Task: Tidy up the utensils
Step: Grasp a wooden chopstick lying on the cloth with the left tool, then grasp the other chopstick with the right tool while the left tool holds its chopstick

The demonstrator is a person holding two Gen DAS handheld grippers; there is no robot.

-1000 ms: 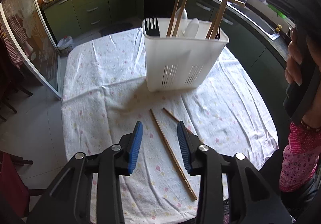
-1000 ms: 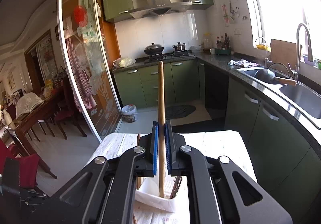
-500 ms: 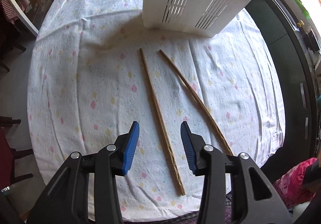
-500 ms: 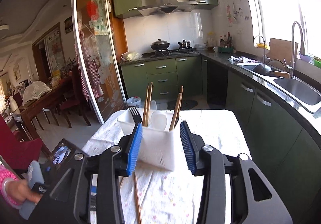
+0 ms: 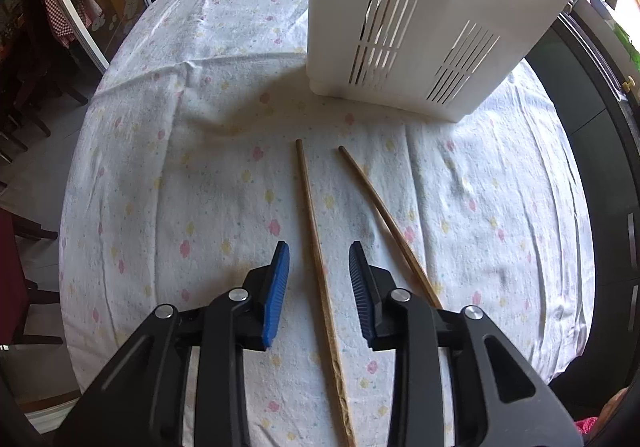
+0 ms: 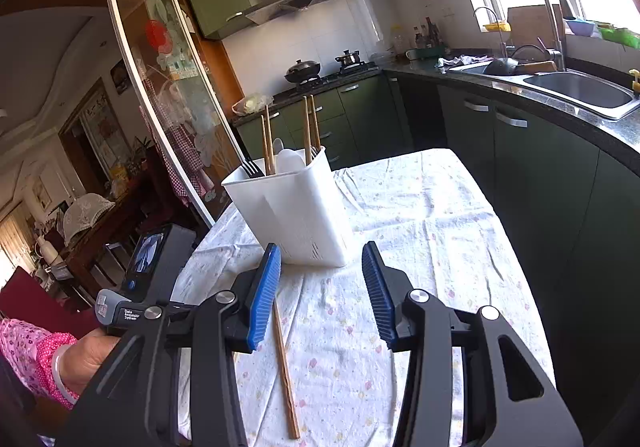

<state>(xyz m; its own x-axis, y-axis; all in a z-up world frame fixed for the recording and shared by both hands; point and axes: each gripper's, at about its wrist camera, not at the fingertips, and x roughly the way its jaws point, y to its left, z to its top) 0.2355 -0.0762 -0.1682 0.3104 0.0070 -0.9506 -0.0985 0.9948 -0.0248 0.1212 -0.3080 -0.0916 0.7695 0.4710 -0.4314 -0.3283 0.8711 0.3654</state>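
— Left wrist view first. Shows the left gripper [image 5: 317,251] pointing down, low over the flowery tablecloth [image 5: 180,167]. Jaws fairly narrow, just been closing. One wooden chopstick [image 5: 310,207] between them, not pinched yet.

— And the second chopstick [image 5: 376,203]?

— Lies just beside the first, on the right. Far tips near each other, close to the white utensil holder [image 5: 420,27]. Spreads away toward the near side and slips behind the right finger [image 5: 358,279].

— So what could go wrong?

— Could bump that second stick on the way down and send it rolling toward the table edge. Could also miss the first one if closed too high above the cloth. Thin and round, so might roll out of the pads or tip over if pinched far from the middle. Might snag a fold of bumpy cloth too.

— And the right gripper [image 6: 321,247]?

— Hangs over the table in the right wrist view. Jaws apart, just been opening, nothing between them. Looks toward the holder, not touching it.

— Any trouble with the holder later?

— Maybe. Looks light, and already packed with chopsticks, a fork [image 6: 250,167] and a spoon [image 6: 288,161]. Could tip or slide if poked hard from the side. Best to drop the stick in straight and slow, and keep both grippers from knocking together.
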